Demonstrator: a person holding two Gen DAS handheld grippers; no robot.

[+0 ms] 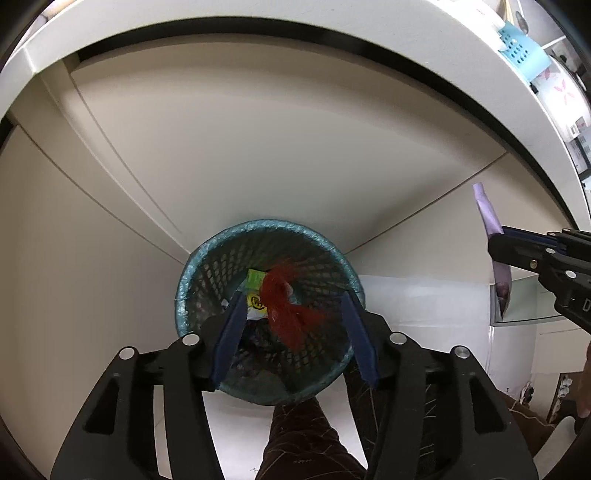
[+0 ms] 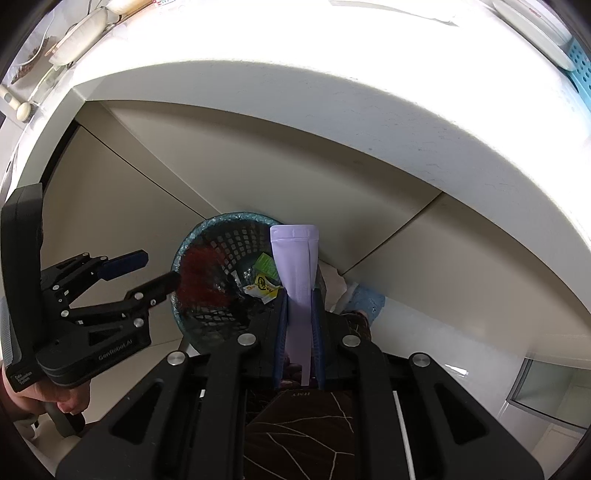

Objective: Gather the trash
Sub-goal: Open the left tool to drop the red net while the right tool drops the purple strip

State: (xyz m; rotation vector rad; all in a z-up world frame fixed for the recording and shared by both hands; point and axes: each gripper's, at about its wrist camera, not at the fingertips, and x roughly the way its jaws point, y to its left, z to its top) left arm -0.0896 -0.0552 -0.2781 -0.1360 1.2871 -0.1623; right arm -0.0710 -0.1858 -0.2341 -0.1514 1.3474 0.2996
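Observation:
A teal mesh wastebasket stands on the floor against beige cabinet panels. My left gripper hangs open over its mouth. A blurred red net lies between the spread fingers, just inside the rim, and neither pad touches it. In the bottom of the basket lie a green packet and a yellow-and-white wrapper. My right gripper is shut on a flat lilac pouch, held upright over the basket's right rim.
A white countertop edge overhangs the cabinets above the basket. A light-blue perforated basket sits on the counter. A person's dark patterned trouser leg stands close below the grippers. A hand grips the left tool.

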